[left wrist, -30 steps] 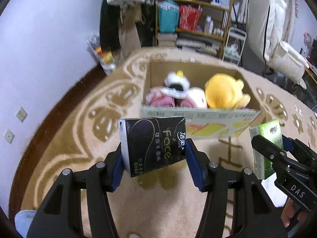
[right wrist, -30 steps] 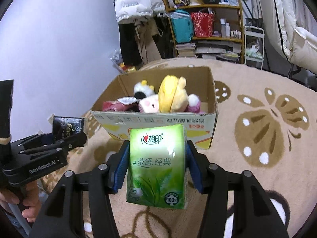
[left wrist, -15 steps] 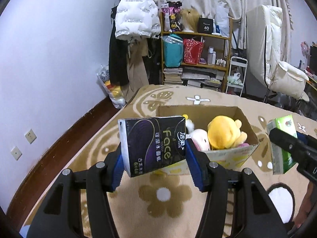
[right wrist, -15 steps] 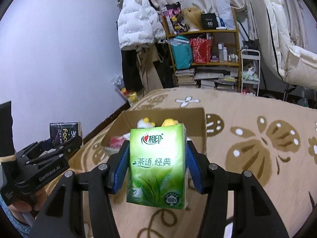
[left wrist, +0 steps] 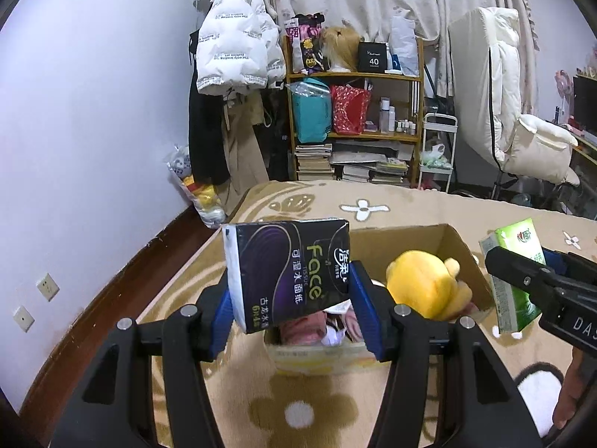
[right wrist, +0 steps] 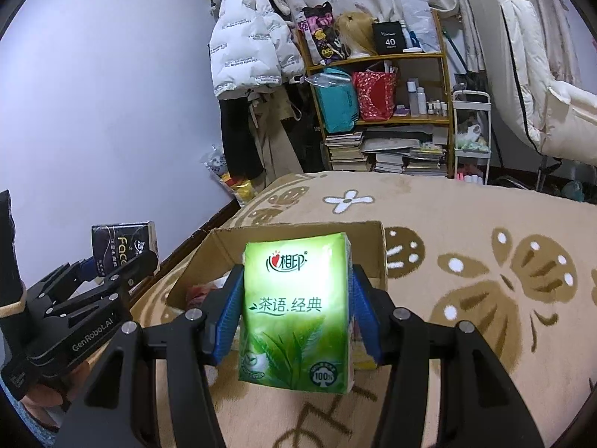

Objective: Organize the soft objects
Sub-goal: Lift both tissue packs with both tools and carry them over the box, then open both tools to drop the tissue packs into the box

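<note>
A beige carpet [left wrist: 335,403] with brown flower and butterfly patterns covers the floor. At the back stands a wooden shelf [left wrist: 354,74]. On it are a teal bag [left wrist: 311,112], a red bag [left wrist: 349,110], small bottles [left wrist: 395,121], a blond wig [left wrist: 339,46] and a black box with "40" [left wrist: 373,58]. Stacks of books [left wrist: 358,166] lie on the lowest level. Left of the shelf hangs a white puffer jacket [left wrist: 235,44] above dark coats. A white chair [left wrist: 522,123] is at the right, with a small white cart [left wrist: 436,149] between it and the shelf. Two wall sockets [left wrist: 35,300] are low on the pale wall.
</note>
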Action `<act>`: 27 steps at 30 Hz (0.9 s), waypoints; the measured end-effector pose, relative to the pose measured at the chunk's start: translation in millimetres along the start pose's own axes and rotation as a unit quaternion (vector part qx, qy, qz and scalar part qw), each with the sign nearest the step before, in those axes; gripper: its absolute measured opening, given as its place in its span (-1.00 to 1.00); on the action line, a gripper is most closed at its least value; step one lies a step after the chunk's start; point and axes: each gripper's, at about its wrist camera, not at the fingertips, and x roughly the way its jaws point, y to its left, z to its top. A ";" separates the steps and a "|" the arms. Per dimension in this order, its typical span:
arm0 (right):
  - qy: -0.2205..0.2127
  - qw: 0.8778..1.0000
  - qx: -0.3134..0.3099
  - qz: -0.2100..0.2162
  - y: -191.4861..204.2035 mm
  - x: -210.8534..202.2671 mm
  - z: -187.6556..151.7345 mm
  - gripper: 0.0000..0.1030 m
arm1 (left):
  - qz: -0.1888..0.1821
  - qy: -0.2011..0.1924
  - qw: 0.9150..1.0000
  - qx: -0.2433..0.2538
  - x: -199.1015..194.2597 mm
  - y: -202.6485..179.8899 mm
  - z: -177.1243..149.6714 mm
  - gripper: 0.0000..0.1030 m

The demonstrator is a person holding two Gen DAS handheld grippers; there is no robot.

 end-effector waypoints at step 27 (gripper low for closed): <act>0.042 0.998 0.004 0.043 -38.5 85.5 36.8 0.15 | -0.022 0.060 0.998 0.023 76.5 -18.4 5.2 0.13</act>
